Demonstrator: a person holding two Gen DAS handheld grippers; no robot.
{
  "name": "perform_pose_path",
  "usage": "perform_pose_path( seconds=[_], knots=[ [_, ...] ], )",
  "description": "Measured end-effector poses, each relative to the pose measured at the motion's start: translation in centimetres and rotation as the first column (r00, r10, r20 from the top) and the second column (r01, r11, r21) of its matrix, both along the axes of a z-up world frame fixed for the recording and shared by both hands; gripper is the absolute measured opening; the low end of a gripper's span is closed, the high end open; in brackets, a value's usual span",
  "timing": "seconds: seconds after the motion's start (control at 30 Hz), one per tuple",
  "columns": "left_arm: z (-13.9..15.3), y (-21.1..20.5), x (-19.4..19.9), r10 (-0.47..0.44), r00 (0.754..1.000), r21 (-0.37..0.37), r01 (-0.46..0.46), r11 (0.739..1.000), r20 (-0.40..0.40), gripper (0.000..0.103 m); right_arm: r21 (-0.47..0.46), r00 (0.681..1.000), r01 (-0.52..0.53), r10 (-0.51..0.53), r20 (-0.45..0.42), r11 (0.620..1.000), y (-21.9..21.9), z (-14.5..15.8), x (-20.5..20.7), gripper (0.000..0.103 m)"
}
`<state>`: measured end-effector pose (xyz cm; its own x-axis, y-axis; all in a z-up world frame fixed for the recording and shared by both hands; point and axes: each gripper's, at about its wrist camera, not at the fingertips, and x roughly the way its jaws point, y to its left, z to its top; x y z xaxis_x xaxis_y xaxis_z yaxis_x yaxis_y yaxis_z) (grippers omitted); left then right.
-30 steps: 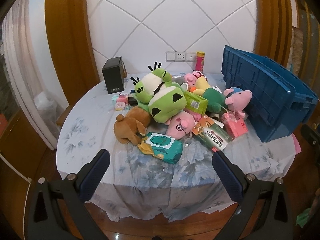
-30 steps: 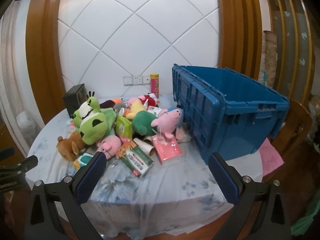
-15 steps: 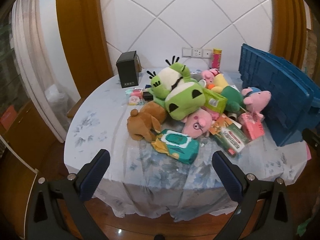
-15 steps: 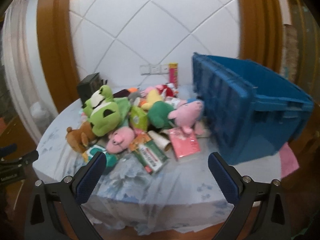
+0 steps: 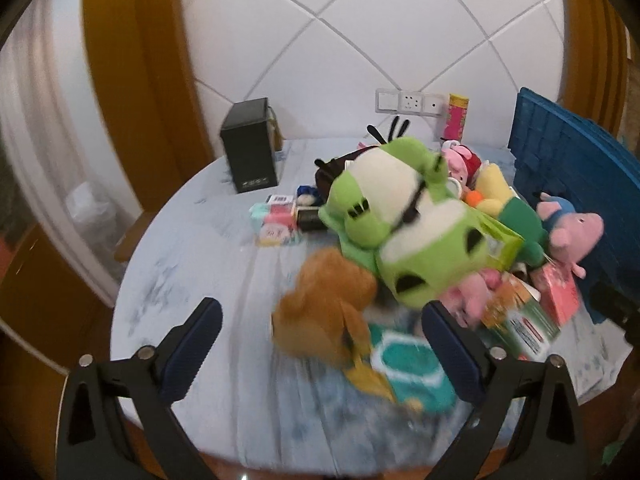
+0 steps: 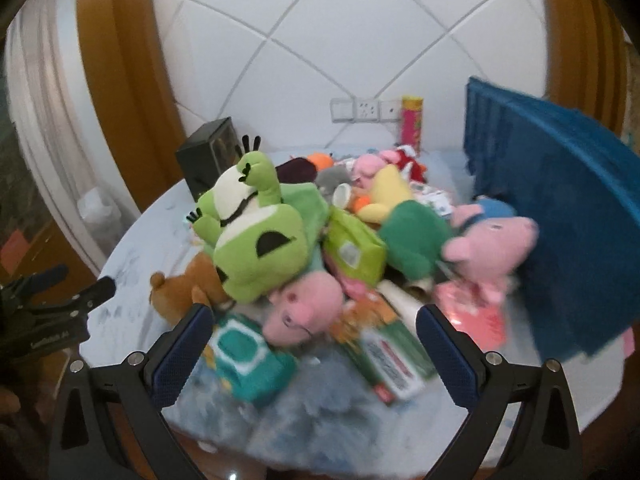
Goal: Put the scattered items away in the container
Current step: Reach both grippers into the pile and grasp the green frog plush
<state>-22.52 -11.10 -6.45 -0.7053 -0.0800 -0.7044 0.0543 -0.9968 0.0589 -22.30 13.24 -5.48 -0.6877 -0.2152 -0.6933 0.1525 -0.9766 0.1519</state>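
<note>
Facing the pile from the near edge of the counter (image 5: pixel 172 280), both hand-held grippers empty. Left hand-held gripper (image 5: pixel 320 344): fingers spread wide, framing the brown bear (image 5: pixel 328 312) and, just nearer, the teal wipes pack (image 5: pixel 404 372). Bear dead ahead between the fingers, long axis running near-to-far, slightly tilted; blur hides detail. Right hand-held gripper (image 6: pixel 310 350): also spread, aimed at the pink pig head (image 6: pixel 304 312) and the green box (image 6: pixel 394 356). Behind: big green frog (image 5: pixel 408 224) on top of the heap, touching the bear. Far right: blue crate (image 6: pixel 568 216), tipped, hard against the pile. Judgement: left nearer the bear, right nearer the crate side. Nothing seen in the crate, though its inside is hidden.
</note>
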Motion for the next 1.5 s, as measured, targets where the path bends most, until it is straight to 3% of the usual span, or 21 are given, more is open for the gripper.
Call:
perform_pose_path(
  seconds=[0.23, 0.53, 0.7, 0.77, 0.87, 0.97, 1.13, 1.2, 1.27, 1.4, 1.5],
  knots=[
    [-2.9, -1.7, -8.9, -0.143, 0.987, 0.024, 0.141, 0.990, 0.069, 0.089, -0.025, 0.995, 0.012, -0.009, 0.103, 1.000, -3.7, -3.9, -6.0, 0.103],
    [-6.4, -2.0, -13.9, -0.205, 0.970, 0.039, 0.201, 0.979, 0.133, 0.089, -0.044, 0.967, 0.025, -0.013, 0.256, 0.999, -7.1, -9.9, -12.1, 0.103],
    [-7.7, -0.1, -14.9, -0.280, 0.946, 0.114, 0.263, 0.958, 0.166, 0.062, 0.088, 0.984, 0.084, -0.097, 0.146, 0.993, -4.4, -8.0, -13.9, 0.103],
    [-8.1, 1.4, -15.3, -0.302, 0.936, 0.125, 0.283, 0.951, 0.179, 0.059, 0.144, 0.988, 0.115, -0.128, 0.090, 0.983, -3.1, -7.1, -14.6, 0.103],
    [-8.1, 3.7, -15.7, -0.321, 0.930, 0.127, 0.302, 0.945, 0.180, 0.059, 0.197, 0.984, 0.168, -0.177, 0.032, 0.966, -0.4, -5.6, -15.9, 0.103],
    [-7.0, 4.9, -15.6, -0.318, 0.935, 0.097, 0.306, 0.947, 0.158, 0.059, 0.161, 0.984, 0.165, -0.175, 0.046, 0.973, 2.4, -5.1, -17.2, 0.102],
    [-4.9, 3.3, -15.8, -0.308, 0.942, 0.050, 0.304, 0.951, 0.133, 0.062, 0.085, 0.984, 0.141, -0.149, 0.096, 0.986, 2.5, -6.3, -16.4, 0.102],
    [-3.8, 2.3, -16.2, -0.314, 0.943, 0.028, 0.313, 0.949, 0.106, 0.076, 0.058, 0.982, 0.145, -0.151, 0.112, 0.988, 1.8, -6.6, -16.4, 0.102],
    [-2.8, 1.4, -16.8, -0.331, 0.940, 0.006, 0.332, 0.943, 0.080, 0.080, 0.033, 0.977, 0.171, -0.174, 0.120, 0.985, 1.5, -6.6, -15.8, 0.102],
    [-1.1, 0.0, -18.7, -0.430, 0.902, -0.015, 0.431, 0.902, 0.030, 0.080, -0.001, 0.955, 0.268, -0.266, 0.130, 0.963, 0.2, -6.5, -14.0, 0.102],
    [-1.0, -0.3, -20.7, -0.515, 0.856, -0.012, 0.516, 0.857, 0.037, 0.080, -0.040, 0.917, 0.378, -0.368, 0.153, 0.925, -1.3, -6.7, -12.2, 0.102]
  ],
)
